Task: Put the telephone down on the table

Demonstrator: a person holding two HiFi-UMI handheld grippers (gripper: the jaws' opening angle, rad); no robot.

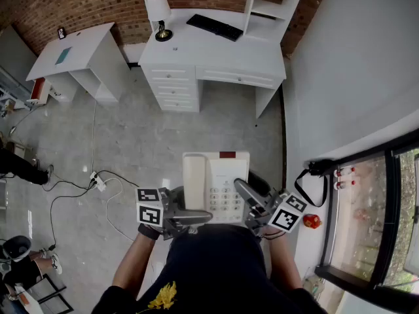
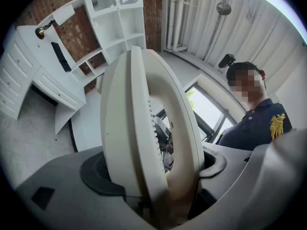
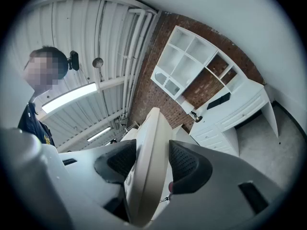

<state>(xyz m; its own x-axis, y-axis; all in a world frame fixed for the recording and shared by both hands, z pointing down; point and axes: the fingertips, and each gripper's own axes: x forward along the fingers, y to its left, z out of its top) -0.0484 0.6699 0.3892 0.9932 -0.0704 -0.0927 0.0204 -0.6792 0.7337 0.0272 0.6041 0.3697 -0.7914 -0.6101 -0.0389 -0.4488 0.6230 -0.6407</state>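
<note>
A cream telephone (image 1: 216,182), with its handset on the left and its keypad on the right, hangs level in the air in front of me, above the grey floor. My left gripper (image 1: 194,218) is shut on its near left edge. In the left gripper view, the telephone (image 2: 139,128) stands edge-on, wedged between that gripper's (image 2: 153,178) jaws. My right gripper (image 1: 249,195) is shut on the near right edge. The right gripper view shows the telephone's thin edge (image 3: 151,147) pinched between the dark pads (image 3: 189,164). The white desk (image 1: 216,54) stands ahead, well beyond the telephone.
On the desk are a lamp (image 1: 159,15) and a black keyboard (image 1: 214,26), with white shelves behind them. A smaller white table (image 1: 72,51) stands at the far left. Cables and a power strip (image 1: 98,182) lie on the floor. A window (image 1: 366,221) runs along the right wall.
</note>
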